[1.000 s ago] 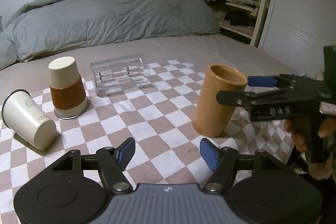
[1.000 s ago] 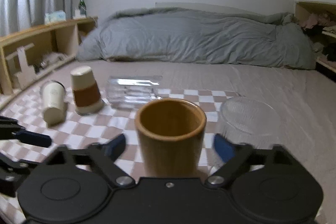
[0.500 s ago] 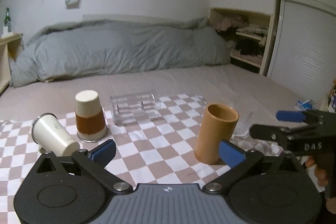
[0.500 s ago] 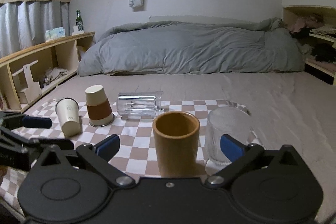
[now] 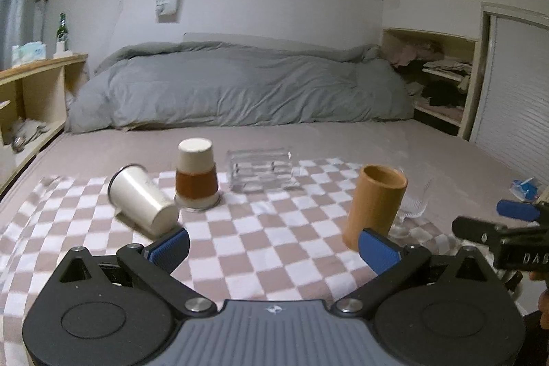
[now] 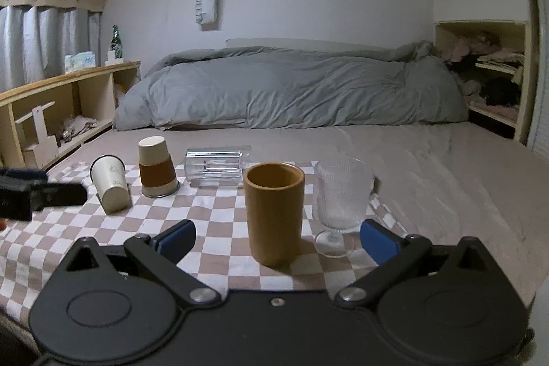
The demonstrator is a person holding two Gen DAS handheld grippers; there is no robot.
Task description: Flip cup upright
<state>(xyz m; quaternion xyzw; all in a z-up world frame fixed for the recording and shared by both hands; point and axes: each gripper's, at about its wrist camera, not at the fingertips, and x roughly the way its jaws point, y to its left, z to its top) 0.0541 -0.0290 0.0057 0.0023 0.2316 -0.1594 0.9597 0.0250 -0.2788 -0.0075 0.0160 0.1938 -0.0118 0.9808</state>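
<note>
Dim, even indoor light is recorded; soft shadows are cast. Strong fisheye bending is seen at edges; slight blur throughout.

Ahead of the tongs, a rumpled grey duvet is heaped against a white wall. A wooden shelf and grey curtains are seen left; a clothes-filled alcove is set right.

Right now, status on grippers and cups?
Left gripper open, empty. Right gripper open, empty. Brown wooden cup upright on checkered cloth. White paper cup on its side.
</note>
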